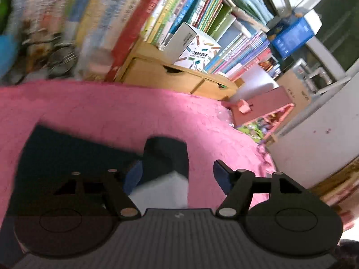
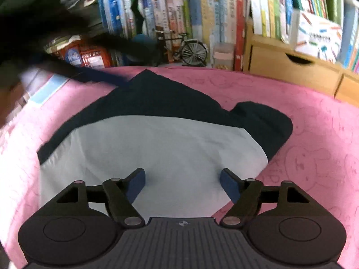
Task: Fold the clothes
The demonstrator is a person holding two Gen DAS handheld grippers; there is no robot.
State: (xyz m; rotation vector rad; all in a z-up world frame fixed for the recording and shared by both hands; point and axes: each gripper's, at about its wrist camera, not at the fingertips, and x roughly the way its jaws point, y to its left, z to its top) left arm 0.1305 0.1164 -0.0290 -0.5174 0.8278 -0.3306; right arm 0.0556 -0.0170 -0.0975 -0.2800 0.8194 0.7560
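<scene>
Your right gripper [image 2: 182,185] hovered with fingers spread over the white panel of the navy-and-white garment [image 2: 157,152] lying flat on the pink worktop [image 2: 314,134], while your left gripper [image 1: 177,177], likewise released, tilted over its navy edge, books [image 2: 202,22] crowding behind.

Home study corner: crowded rows of colourful upright books [image 2: 202,15], light wooden desk-organiser drawers [image 1: 166,76], small metal model bicycle [image 2: 186,47], pink bunny-print cloth cover [image 2: 314,157].
</scene>
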